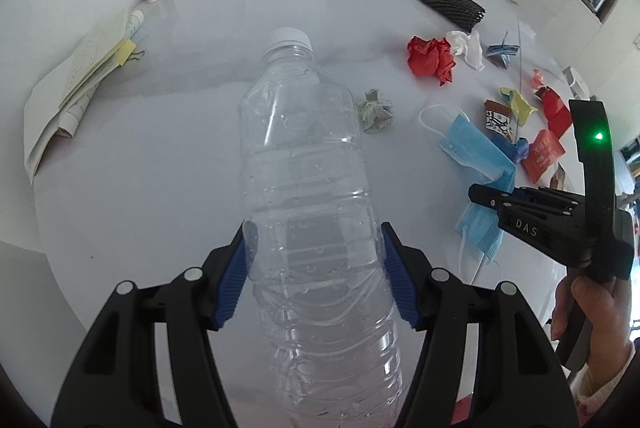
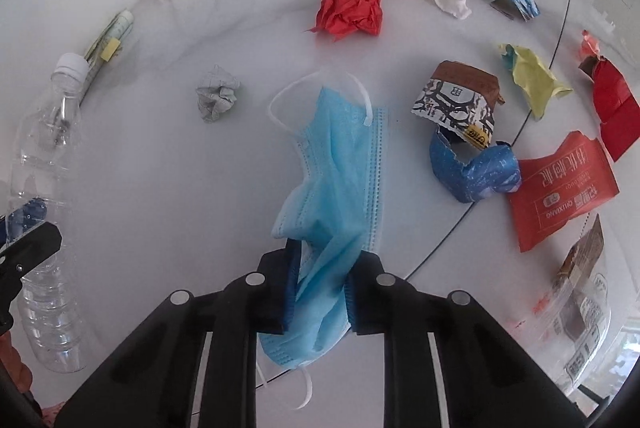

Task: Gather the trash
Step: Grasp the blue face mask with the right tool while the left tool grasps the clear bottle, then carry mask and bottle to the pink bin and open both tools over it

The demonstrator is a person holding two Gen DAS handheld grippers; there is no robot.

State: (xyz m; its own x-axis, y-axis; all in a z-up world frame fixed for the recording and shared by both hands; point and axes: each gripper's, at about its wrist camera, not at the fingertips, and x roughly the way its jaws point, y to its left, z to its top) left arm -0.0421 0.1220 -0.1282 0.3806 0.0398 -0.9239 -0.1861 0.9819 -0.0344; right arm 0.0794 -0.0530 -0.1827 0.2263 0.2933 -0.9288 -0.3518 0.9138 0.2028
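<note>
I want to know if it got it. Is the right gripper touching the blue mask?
Touching. In the right wrist view the right gripper is closed on the blue mask, its blue pads pinching the bunched fabric from both sides.

Bright, even daylight fills both views. The glossy white desk (image 1: 168, 164) carries broad pale glare and soft, faint shadows beside the clear bottle (image 1: 316, 196). Focus is sharp mid-frame; fisheye bending curves the desk's edge, and dark vignette rings every corner around the bottle.
</note>
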